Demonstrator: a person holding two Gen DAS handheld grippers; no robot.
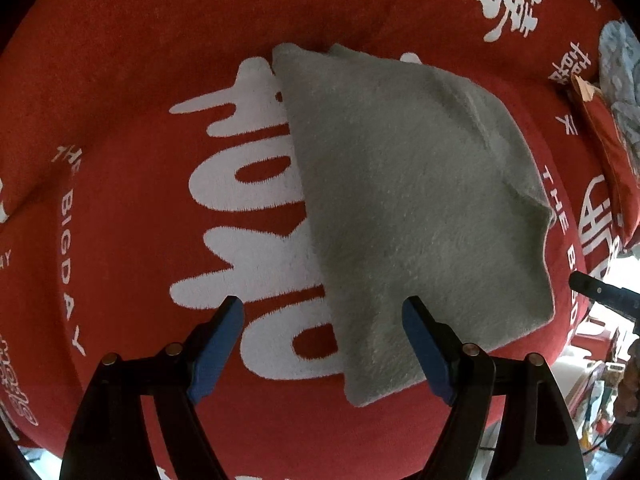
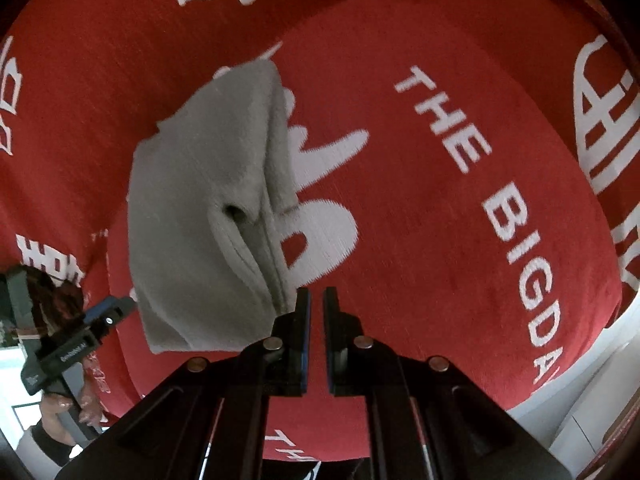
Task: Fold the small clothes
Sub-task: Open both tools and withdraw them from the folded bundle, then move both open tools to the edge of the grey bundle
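Note:
A small grey fleece garment (image 1: 408, 200) lies folded on a red blanket (image 1: 120, 80) printed with white characters. My left gripper (image 1: 324, 312) is open and empty, its blue pads straddling the garment's near left edge just above it. In the right wrist view the garment (image 2: 200, 200) shows stacked folded layers along its right side. My right gripper (image 2: 317, 300) has its jaws nearly together with a thin gap and nothing between them, just right of the garment's near corner. The left gripper (image 2: 108, 312) also shows at the left there.
The red blanket (image 2: 440, 200) covers a cushioned surface that drops off at the near and right edges. A pile of pale clothing (image 1: 620, 68) and a red item (image 1: 600, 128) lie at the far right. Room clutter (image 1: 600, 380) shows beyond the edge.

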